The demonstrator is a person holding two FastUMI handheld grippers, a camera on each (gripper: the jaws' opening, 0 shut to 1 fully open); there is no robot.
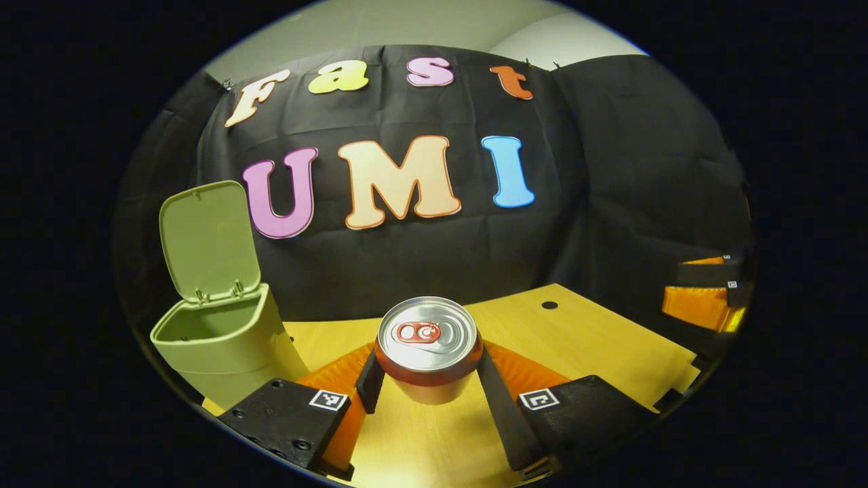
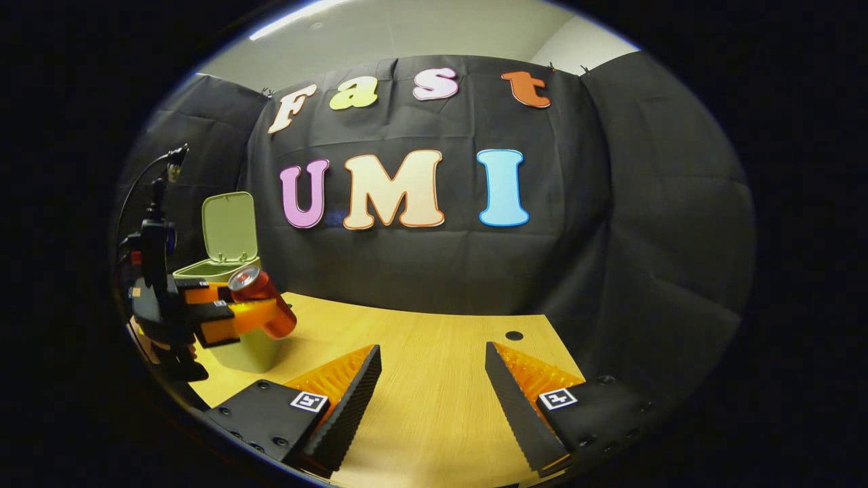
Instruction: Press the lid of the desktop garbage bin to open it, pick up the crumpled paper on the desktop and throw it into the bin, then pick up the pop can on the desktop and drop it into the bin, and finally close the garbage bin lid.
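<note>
The left claw (image 1: 427,390) grips the pop can (image 1: 427,349), one finger pressed on each side of its body just under the rim. In the left gripper view the can stands upright, lifted off the counter (image 1: 597,339), and the garbage bin (image 1: 224,346) sits at about 9 o'clock from it with the lid (image 1: 207,240) raised at the back. In the right gripper view the same can (image 2: 261,301) appears tilted, held just in front of the bin (image 2: 227,271).

The right claw (image 2: 434,390) is wide open and holds nothing; it hangs over bare counter (image 2: 420,339).

What could go wrong, in my judgement: the can is smooth and round and is held only near its top, so it may slip or turn between the fingers during the swing to the bin. If it is released too early, it can hit the front rim and roll over the counter. If the claw travels too far, it may knock the upright lid and make it fall shut.

Count: one bin, one lid, one pop can, two claws. I can see no crumpled paper on the counter; whether it already lies inside the bin, I cannot tell.
</note>
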